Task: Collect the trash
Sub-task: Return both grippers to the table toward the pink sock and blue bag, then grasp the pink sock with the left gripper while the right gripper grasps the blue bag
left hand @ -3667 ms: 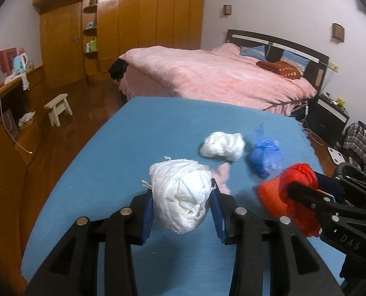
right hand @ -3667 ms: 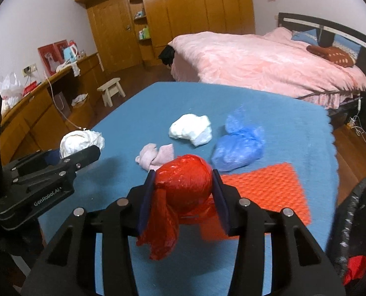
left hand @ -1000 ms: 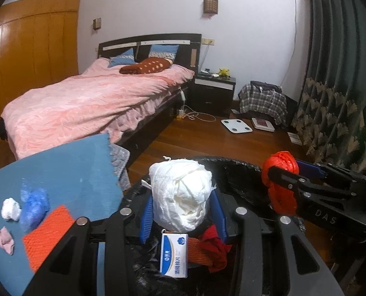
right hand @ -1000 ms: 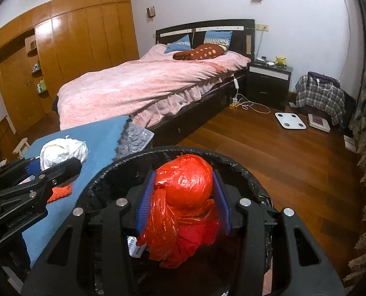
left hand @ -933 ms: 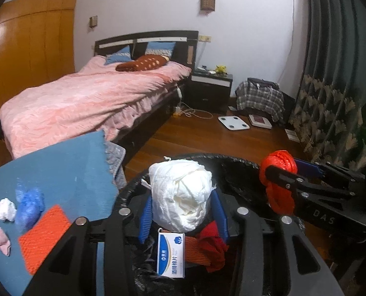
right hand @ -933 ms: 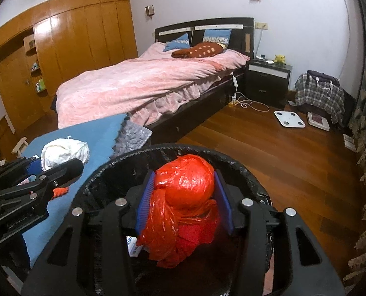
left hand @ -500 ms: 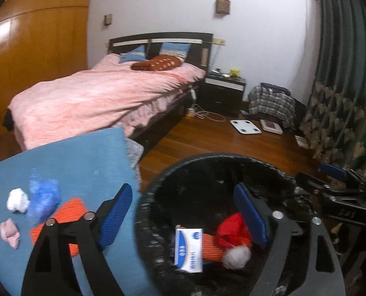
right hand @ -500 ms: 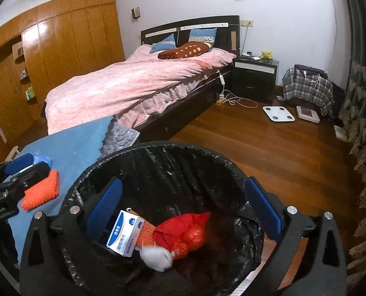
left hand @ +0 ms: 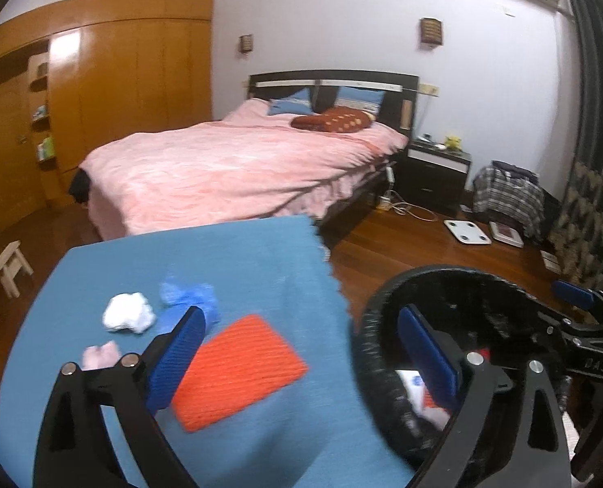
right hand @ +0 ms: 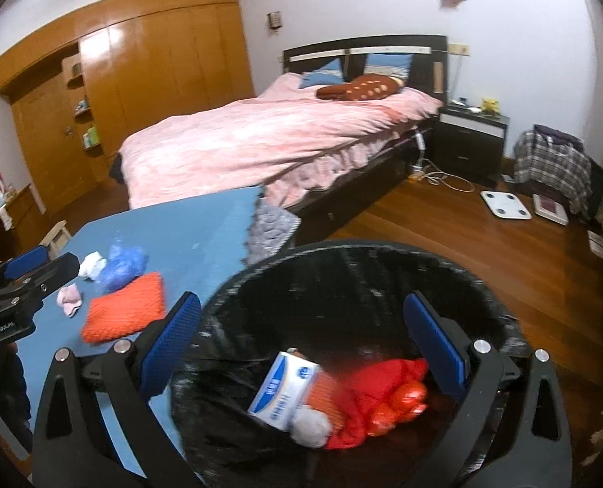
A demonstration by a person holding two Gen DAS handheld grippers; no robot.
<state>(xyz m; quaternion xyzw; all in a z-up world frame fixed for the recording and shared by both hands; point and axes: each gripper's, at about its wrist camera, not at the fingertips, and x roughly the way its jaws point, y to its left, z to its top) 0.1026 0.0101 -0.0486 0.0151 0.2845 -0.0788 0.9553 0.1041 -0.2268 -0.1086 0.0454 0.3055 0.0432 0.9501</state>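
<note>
A black-lined trash bin point(right hand: 342, 256) stands by the blue table point(left hand: 252, 252); it shows at the right in the left wrist view point(left hand: 366, 325). Inside lie a red bag point(right hand: 387, 402), a white wad point(right hand: 309, 427) and a small blue-white box point(right hand: 285, 390). My right gripper point(right hand: 301, 345) is open and empty above the bin. My left gripper point(left hand: 301, 345) is open and empty over the table's right edge. On the table lie a white wad point(left hand: 128, 317), a blue bag point(left hand: 187, 297), a pink scrap point(left hand: 100, 356) and an orange pad point(left hand: 236, 370).
A pink bed point(left hand: 240, 171) stands behind the table, a dark nightstand point(left hand: 435, 175) to its right. A white scale point(left hand: 466, 232) and a plaid bag point(left hand: 509, 199) lie on the wood floor. Wooden wardrobes point(left hand: 118, 93) line the left wall.
Both grippers opened over the bin; the white wad and the red bag fell in. The left gripper has since swung left, back over the table.
</note>
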